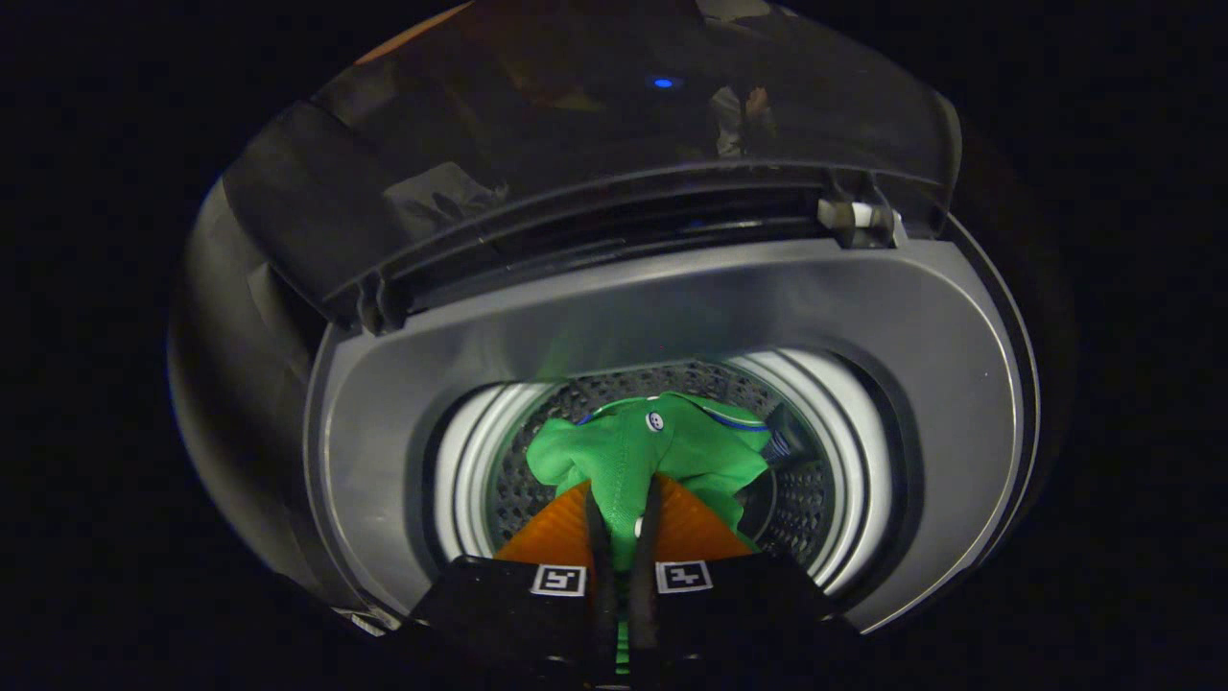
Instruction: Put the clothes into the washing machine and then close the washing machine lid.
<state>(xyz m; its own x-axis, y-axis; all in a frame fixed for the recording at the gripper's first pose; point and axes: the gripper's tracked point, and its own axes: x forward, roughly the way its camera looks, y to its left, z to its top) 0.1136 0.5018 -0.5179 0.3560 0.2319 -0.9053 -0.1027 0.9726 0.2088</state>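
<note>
Claw (624, 523) pinches soft green knit garment with white button (648, 451), hanging over round perforated steel drum (825, 499) of grey plastic top-load washing machine (672, 307); glossy dark lid (576, 144) upright behind drum.

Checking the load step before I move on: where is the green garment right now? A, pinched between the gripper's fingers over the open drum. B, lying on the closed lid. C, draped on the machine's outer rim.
A: the gripper is shut on the green garment, which hangs over the perforated drum, with the lid raised.
</note>
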